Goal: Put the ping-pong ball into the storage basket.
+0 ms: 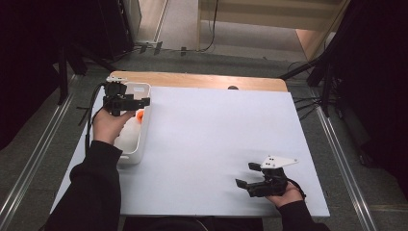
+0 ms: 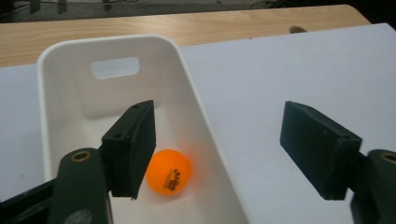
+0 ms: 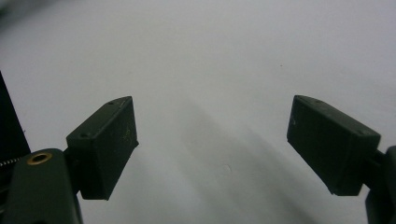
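A white-topped table (image 1: 211, 144) with a wooden far edge carries a white bin (image 1: 137, 144) at its left.

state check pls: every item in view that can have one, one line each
left tongs: open, nothing between the jaws, over the bin's edge
right tongs: open, empty, over bare table
orange ball: lying loose on the bin floor, not gripped
white bin: upright on the table's left side, holding the ball
table: white sheet lying flat
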`<state>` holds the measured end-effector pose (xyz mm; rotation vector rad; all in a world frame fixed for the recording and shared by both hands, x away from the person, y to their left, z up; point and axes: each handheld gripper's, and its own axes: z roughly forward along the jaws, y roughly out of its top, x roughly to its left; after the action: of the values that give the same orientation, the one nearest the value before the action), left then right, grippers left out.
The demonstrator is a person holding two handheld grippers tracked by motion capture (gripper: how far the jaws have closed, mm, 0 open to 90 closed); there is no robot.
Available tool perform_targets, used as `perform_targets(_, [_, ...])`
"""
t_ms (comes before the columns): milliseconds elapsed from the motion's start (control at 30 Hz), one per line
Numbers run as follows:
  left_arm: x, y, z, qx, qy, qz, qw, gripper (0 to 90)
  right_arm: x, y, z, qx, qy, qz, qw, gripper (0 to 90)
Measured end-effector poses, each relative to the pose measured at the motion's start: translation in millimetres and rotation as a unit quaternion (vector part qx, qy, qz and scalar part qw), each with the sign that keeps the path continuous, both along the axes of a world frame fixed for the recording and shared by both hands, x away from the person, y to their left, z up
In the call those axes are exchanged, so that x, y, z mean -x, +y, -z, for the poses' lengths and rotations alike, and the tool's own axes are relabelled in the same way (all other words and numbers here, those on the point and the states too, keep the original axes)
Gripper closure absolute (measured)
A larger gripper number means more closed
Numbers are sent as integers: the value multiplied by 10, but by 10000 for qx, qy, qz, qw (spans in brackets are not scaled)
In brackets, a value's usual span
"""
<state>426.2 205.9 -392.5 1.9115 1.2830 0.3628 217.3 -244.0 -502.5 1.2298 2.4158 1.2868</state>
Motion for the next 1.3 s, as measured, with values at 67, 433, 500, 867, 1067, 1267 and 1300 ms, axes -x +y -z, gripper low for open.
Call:
perform_targets(67, [22,-24,-29,7,16,91,10000,260,-2,4,-1,-4,12,1,10000,146])
perform_targets(433, [99,-169,-59,93,27,555,9984,259,0,12,1,23,-14,-10,10000,146])
perform_targets(500, [109,-199,-60,89,12,620,9980,260,2,9,-2,-19,-2,2,10000,146])
perform_targets(867, [187,-335,-81,189,36,1022,9946,260,4,10,-4,-14,1,8,10000,145])
perform_targets(1067, [223,-402,-68,279,44,1278,9914,260,3,8,-3,-8,-6,14,10000,146])
perform_targets(1267, [268,-501,-52,269,52,1557,9874,260,4,9,-2,-17,-7,9,10000,146])
perform_targets(1300, [285,-536,-39,255,21,1587,9870,259,4,7,-2,-9,-13,12,10000,146])
